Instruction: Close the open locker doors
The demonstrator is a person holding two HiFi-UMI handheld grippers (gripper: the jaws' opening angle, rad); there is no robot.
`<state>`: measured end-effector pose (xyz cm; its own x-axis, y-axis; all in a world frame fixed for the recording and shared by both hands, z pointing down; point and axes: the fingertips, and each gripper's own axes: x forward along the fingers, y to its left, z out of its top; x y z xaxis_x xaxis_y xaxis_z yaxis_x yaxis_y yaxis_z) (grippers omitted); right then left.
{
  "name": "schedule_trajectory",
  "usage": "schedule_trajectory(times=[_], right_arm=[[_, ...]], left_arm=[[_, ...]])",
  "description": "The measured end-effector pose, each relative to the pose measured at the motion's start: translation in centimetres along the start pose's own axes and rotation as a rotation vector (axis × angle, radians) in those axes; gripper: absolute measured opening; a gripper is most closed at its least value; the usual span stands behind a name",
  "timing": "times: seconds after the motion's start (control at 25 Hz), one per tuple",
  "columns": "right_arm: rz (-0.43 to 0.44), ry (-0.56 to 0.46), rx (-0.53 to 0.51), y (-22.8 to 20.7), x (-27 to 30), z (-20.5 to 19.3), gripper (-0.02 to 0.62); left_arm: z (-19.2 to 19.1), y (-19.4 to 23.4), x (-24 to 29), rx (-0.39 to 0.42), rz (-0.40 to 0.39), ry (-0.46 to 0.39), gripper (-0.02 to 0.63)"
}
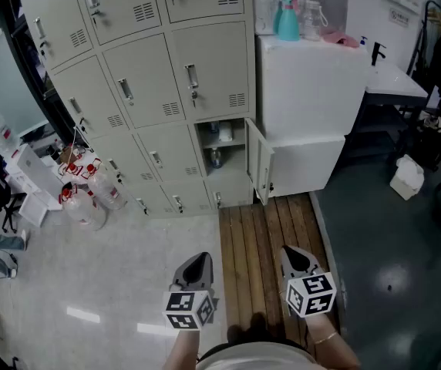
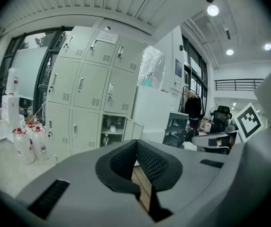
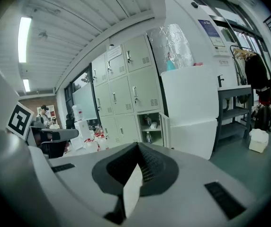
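A bank of beige lockers (image 1: 151, 83) stands ahead of me. One lower compartment (image 1: 224, 141) is open, with bottles on its shelves, and its door (image 1: 259, 160) swings out to the right. The other doors in view are closed. My left gripper (image 1: 203, 259) and right gripper (image 1: 288, 251) hang side by side low in the head view, over the floor and well short of the lockers. Both have their jaws together with nothing between them. The left gripper view shows the open compartment (image 2: 112, 131) beyond the left gripper (image 2: 136, 143). The right gripper view shows the door (image 3: 165, 129) past the right gripper (image 3: 138, 145).
A white cabinet (image 1: 305, 106) stands right of the open door, with a teal spray bottle (image 1: 287, 18) on top. A wooden slat platform (image 1: 270, 237) lies in front of it. Large water bottles (image 1: 89, 191) stand on the floor at the left. A table (image 1: 394, 79) and a white jug (image 1: 407, 177) are at the right.
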<state>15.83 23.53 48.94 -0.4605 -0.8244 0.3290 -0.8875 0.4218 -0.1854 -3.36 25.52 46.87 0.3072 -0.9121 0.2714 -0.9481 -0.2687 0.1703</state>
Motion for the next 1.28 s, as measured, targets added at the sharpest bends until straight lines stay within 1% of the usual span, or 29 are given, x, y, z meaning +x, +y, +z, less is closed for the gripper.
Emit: schedule_trajectory(times=[0.32, 0.52, 0.68, 0.8, 0.96, 1.16, 1.28], right_arm=[[-0.003, -0.002, 0.009, -1.5, -0.4, 0.1, 0.002], [0.008, -0.006, -0.008, -2.3, -0.6, 0.6, 0.002], [0.032, -0.049, -0.017, -2.2, -1.2, 1.2, 0.003], [0.046, -0.091, 0.006, -2.5, -1.8, 1.6, 0.005], [0.056, -0.121, 0.038, -2.9, -2.3, 2.1, 0.005], [0.088, -0.128, 0.111, -3.4, -1.4, 3.2, 0.06], [0.091, -0.116, 0.136, -4.1, 0.0, 3.4, 0.095]], left_arm=[[0.5, -1.1, 0.7, 0.015, 0.004, -0.01, 0.02], [1.0, -2.0, 1.2, 0.023, 0.008, -0.017, 0.02], [1.1, -2.4, 1.2, 0.029, 0.022, -0.029, 0.02], [0.8, -2.8, 1.0, 0.034, 0.034, -0.03, 0.02], [0.5, -3.3, 0.5, 0.042, 0.041, -0.027, 0.02], [0.7, -3.2, 0.9, 0.043, 0.048, -0.011, 0.02], [0.7, -2.7, 2.0, 0.042, 0.046, 0.005, 0.02]])
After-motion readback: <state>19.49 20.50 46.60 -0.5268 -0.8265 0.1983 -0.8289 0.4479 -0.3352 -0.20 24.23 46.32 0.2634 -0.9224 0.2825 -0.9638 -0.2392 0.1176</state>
